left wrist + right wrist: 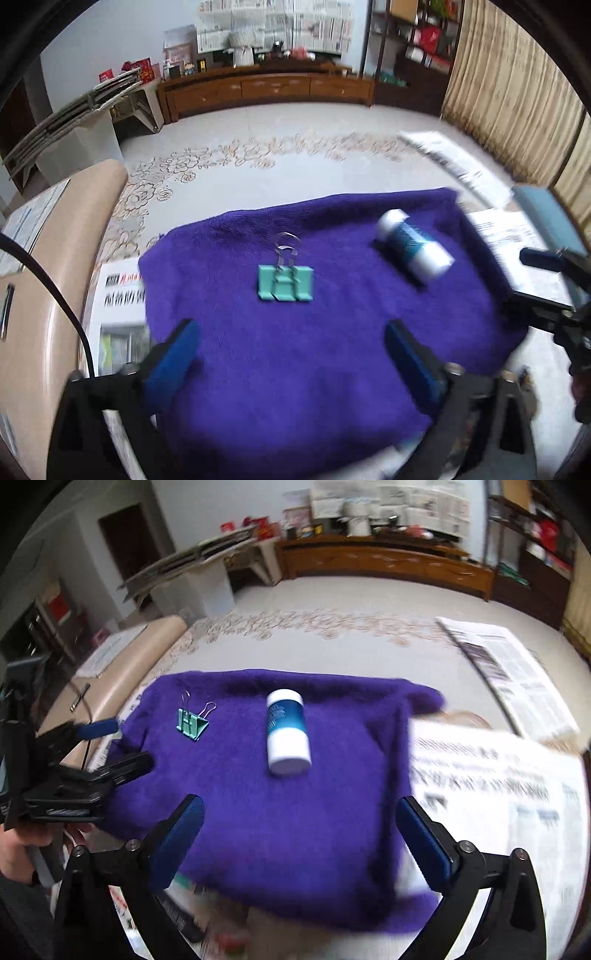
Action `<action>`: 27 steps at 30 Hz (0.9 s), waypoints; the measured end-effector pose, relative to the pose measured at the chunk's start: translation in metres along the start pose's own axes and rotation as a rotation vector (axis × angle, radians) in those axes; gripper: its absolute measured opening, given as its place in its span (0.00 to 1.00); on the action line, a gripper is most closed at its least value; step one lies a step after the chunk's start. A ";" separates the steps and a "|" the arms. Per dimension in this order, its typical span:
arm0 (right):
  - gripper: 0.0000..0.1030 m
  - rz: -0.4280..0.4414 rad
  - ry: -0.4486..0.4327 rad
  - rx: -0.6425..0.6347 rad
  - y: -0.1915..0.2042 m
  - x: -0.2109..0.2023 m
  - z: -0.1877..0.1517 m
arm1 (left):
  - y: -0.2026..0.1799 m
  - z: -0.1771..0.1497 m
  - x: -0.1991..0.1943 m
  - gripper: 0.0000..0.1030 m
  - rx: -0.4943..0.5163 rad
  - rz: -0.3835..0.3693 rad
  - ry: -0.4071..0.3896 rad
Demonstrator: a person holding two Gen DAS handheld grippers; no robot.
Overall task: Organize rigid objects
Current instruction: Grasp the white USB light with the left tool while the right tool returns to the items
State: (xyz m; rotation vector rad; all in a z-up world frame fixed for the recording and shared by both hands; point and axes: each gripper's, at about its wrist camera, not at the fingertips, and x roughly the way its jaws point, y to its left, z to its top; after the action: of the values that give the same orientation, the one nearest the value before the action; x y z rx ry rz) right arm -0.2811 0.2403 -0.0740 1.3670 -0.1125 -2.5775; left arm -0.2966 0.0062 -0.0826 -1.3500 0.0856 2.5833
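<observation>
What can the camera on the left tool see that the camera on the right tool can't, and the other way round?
Only the left view shows the tan pleated curtains and the right tongs from the side. Only the right view shows the dark doorway and the left tongs from the side. Both show the purple fuzzy towel, the teal metal binder clip and the white plastic bottle with a blue label lying on it.

A purple towel spreads under and ahead of the jaws, lying on newspapers. Farther ahead stretches a pale carpet with a floral border. A wooden cabinet lines the far wall, under more papers. Curtains hang far right, beside a shelf. A beige bench sits left.
</observation>
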 end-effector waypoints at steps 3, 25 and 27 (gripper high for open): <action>0.99 -0.029 -0.014 0.061 -0.006 -0.030 -0.028 | -0.007 -0.024 -0.030 1.00 -0.011 -0.031 -0.010; 0.99 -0.036 -0.031 0.256 -0.039 -0.084 -0.144 | -0.058 -0.182 -0.052 0.87 0.156 -0.098 0.017; 0.99 -0.028 -0.041 0.250 -0.037 -0.086 -0.143 | -0.059 -0.183 -0.049 0.80 0.201 -0.094 0.019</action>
State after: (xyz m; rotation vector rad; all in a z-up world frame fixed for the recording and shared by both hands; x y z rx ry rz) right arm -0.1223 0.3015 -0.0912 1.4048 -0.4385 -2.6879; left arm -0.1095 0.0267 -0.1450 -1.2745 0.2699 2.4114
